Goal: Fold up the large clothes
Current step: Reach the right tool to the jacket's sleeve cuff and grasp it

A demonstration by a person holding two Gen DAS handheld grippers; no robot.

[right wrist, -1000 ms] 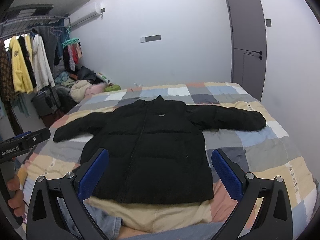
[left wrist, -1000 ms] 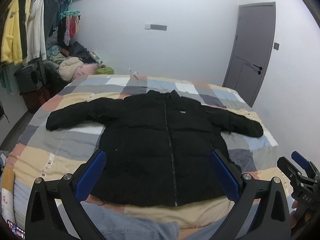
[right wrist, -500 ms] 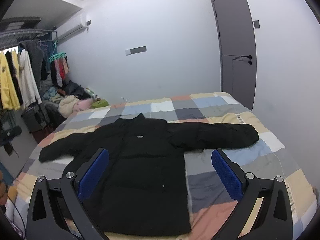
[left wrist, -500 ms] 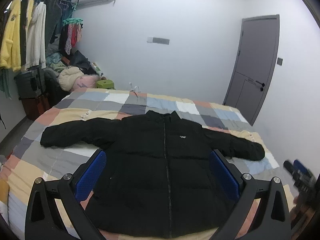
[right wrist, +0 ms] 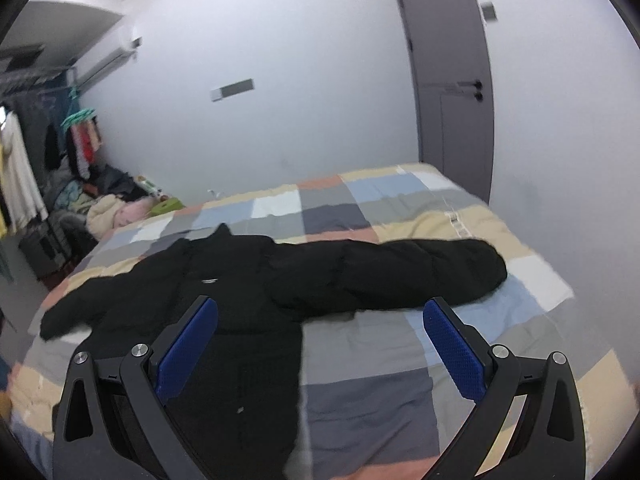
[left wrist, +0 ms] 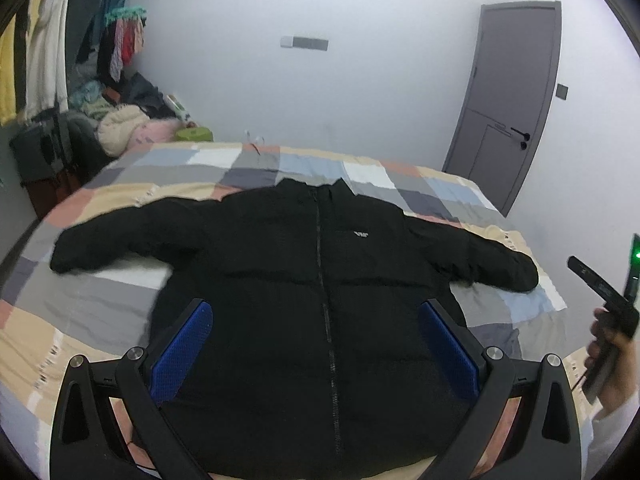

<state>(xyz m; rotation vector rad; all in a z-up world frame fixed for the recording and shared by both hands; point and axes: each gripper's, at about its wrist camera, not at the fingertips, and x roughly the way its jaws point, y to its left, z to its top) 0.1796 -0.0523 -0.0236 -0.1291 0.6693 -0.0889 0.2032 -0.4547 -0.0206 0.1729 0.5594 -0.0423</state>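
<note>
Blue pads (left wrist: pixel 182 350) of the left claw (left wrist: pixel 316 344) are seen spread wide apart in the near foreground, released and grasping nothing, held over the lower half of a black puffer jacket (left wrist: pixel 304 280). The right claw (right wrist: pixel 320 344) is likewise released, its blue pads (right wrist: pixel 452 354) set wide, with the jacket's hem side under the left pad and bare bedspread under the right one. At the right edge of the left wrist view, a hand (left wrist: pixel 612 356) is seen gripping the black handle of the other tool. The jacket is laid flat and front up on the bed (left wrist: pixel 100 320), zipped closed, with a small white logo (left wrist: pixel 361 234) on the chest and both sleeves stretched out to the sides. The bed is covered by a checked bedspread in grey, blue, peach and cream. Farther back, a pile of clothes (left wrist: pixel 124 128) is seen beside the bed under hanging garments (left wrist: pixel 44 64), and a grey door (left wrist: pixel 512 100) is set in the white wall.
</note>
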